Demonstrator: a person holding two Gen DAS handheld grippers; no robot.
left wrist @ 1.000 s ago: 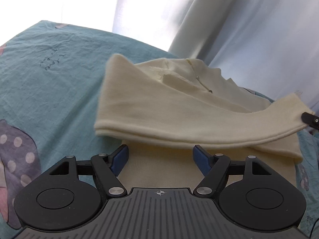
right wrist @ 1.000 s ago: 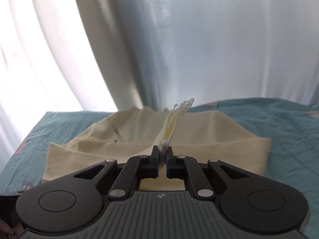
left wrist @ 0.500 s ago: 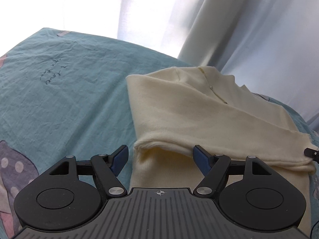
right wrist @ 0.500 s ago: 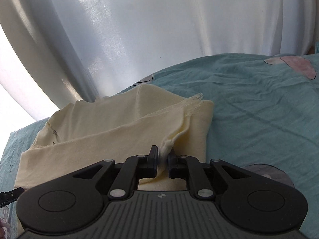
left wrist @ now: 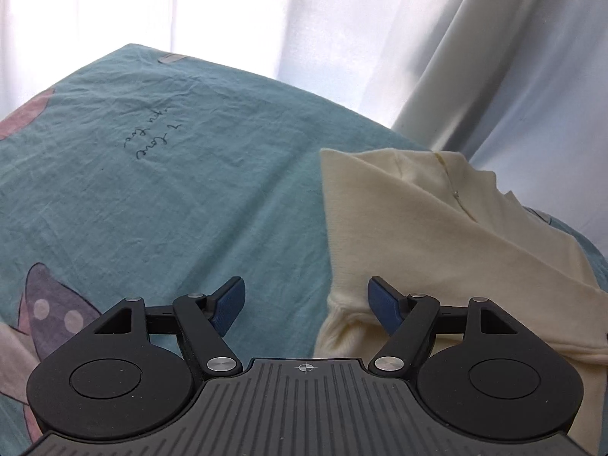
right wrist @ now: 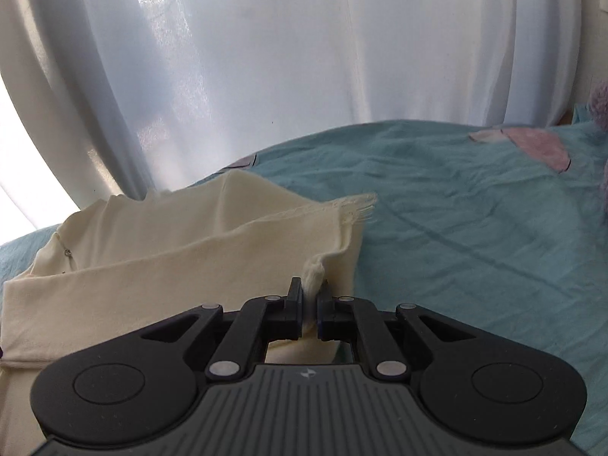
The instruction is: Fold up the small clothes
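A cream knit garment (left wrist: 437,235) lies partly folded on a teal bedsheet (left wrist: 171,197), with a folded layer across its body. My left gripper (left wrist: 306,304) is open and empty; its right fingertip (left wrist: 383,304) is over the garment's left edge and its left one over the sheet. In the right wrist view the garment (right wrist: 171,262) lies at the left. My right gripper (right wrist: 311,292) is shut on a bunched bit of the garment's right edge, near a frayed corner (right wrist: 357,205).
White curtains (right wrist: 285,57) hang close behind the bed. The sheet (right wrist: 475,209) has pink and purple printed shapes (right wrist: 528,144) and handwriting (left wrist: 152,140). A purple fuzzy thing (right wrist: 600,114) is at the far right edge.
The folded layer came down flat onto the garment. My left gripper shifted left, off the garment's middle to its left edge. My right gripper swung right, still holding the fabric.
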